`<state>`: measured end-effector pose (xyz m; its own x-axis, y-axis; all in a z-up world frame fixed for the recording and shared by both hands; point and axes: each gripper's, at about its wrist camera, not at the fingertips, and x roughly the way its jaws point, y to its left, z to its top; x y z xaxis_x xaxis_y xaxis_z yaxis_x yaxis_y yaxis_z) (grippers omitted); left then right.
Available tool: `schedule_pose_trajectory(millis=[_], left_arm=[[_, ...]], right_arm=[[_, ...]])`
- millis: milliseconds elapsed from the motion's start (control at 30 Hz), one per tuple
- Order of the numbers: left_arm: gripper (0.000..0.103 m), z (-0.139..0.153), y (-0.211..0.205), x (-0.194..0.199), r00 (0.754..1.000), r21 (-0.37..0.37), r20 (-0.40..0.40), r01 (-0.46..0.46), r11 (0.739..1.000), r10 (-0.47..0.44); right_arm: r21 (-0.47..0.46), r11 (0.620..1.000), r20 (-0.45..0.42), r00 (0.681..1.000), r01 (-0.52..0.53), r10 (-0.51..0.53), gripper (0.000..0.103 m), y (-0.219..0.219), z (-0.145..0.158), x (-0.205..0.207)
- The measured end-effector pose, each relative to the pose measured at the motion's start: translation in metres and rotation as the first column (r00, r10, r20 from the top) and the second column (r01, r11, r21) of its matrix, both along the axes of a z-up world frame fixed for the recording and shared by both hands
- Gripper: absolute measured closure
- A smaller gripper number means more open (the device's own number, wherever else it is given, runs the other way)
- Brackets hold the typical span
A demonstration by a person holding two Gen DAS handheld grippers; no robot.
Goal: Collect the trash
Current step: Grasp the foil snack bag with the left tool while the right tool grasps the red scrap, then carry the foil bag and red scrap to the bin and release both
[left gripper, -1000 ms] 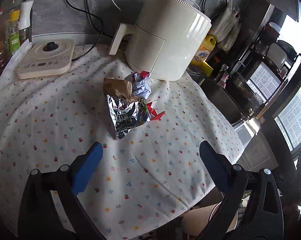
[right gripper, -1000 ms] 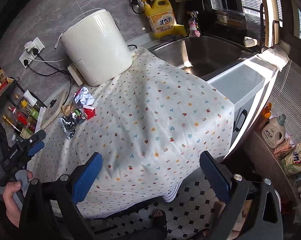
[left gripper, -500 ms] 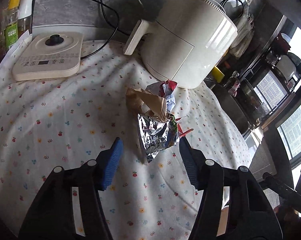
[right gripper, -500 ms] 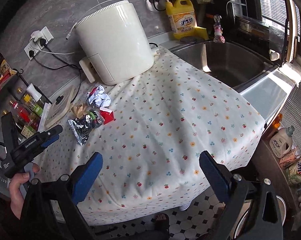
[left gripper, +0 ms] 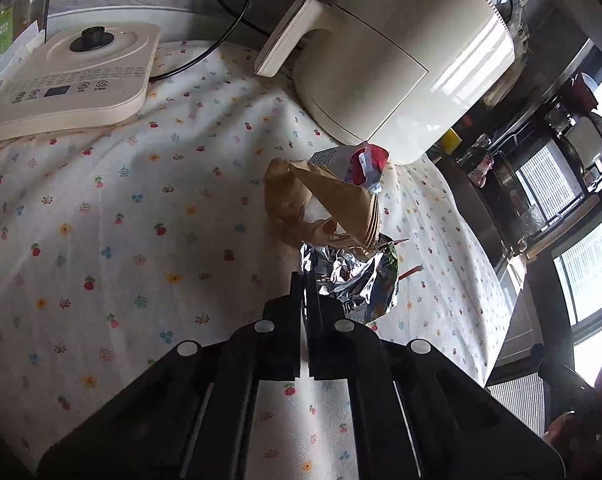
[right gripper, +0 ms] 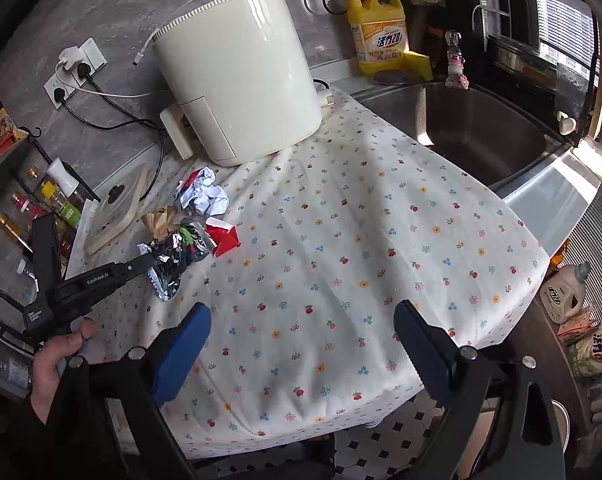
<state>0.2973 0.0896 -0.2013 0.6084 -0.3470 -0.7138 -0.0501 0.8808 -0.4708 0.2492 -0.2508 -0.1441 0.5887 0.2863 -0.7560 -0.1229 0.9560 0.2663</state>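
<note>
A small heap of trash lies on the flowered tablecloth point(right gripper: 361, 240): a silver foil snack bag point(left gripper: 357, 280) point(right gripper: 177, 256), crumpled brown paper point(left gripper: 321, 200) point(right gripper: 161, 218), a white and blue crumpled wrapper point(right gripper: 205, 196) and a red scrap point(right gripper: 225, 238). My left gripper point(left gripper: 305, 280) point(right gripper: 151, 266) is shut, pinching the near left edge of the foil bag. A hand point(right gripper: 57, 356) holds it. My right gripper point(right gripper: 301, 316) hovers over the cloth's near side, well to the right of the heap. Its jaws are closing slightly, still wide, with nothing between them.
A cream air fryer point(right gripper: 237, 80) point(left gripper: 401, 60) stands just behind the heap. A flat cream kettle base point(left gripper: 73, 76) sits at the back left, beside sauce bottles point(right gripper: 41, 208). A steel sink point(right gripper: 481, 128) and a yellow detergent jug point(right gripper: 377, 32) are to the right.
My left gripper moved forward and down to the foil bag and its jaws went from wide open to shut on the bag's edge. The right gripper drifted closer over the table.
</note>
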Motion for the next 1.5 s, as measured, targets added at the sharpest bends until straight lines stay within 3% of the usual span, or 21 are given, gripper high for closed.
schedule_pose_trajectory(millis=[200,467,800,833,933,1200,1500], left_arm=[[0.1,0.011,0.016,-0.029,0.999,0.027,0.03,-0.024,0.999,0.023],[0.1,0.011,0.064,-0.062,0.989,0.044,0.016,-0.146,0.988,0.145],[0.1,0.01,0.105,-0.073,0.98,0.036,0.003,-0.197,0.98,0.197],[0.1,0.01,0.106,-0.071,0.981,0.034,0.006,-0.192,0.981,0.192],[0.1,0.013,0.105,-0.066,0.986,0.024,0.023,-0.168,0.986,0.167],[0.1,0.028,0.077,-0.049,0.994,0.01,0.077,-0.073,0.997,0.072],[0.1,0.042,-0.001,-0.066,0.994,0.002,0.106,0.002,1.0,-0.002]], right_arm=[[0.016,0.997,-0.017,0.997,-0.076,0.076,0.025,0.026,-0.007,0.025],[0.028,0.982,-0.058,0.981,-0.185,0.186,0.05,0.076,-0.027,0.062],[0.004,0.982,-0.071,0.979,-0.189,0.189,0.053,0.117,-0.05,0.109],[0.001,0.982,-0.075,0.979,-0.19,0.19,0.059,0.119,-0.053,0.112],[-0.021,0.979,-0.103,0.975,-0.201,0.198,0.088,0.124,-0.06,0.117],[-0.037,0.987,-0.036,0.988,-0.155,0.153,0.089,0.106,-0.037,0.082],[-0.013,0.995,0.039,0.995,-0.096,0.097,0.089,0.029,-0.003,0.019]])
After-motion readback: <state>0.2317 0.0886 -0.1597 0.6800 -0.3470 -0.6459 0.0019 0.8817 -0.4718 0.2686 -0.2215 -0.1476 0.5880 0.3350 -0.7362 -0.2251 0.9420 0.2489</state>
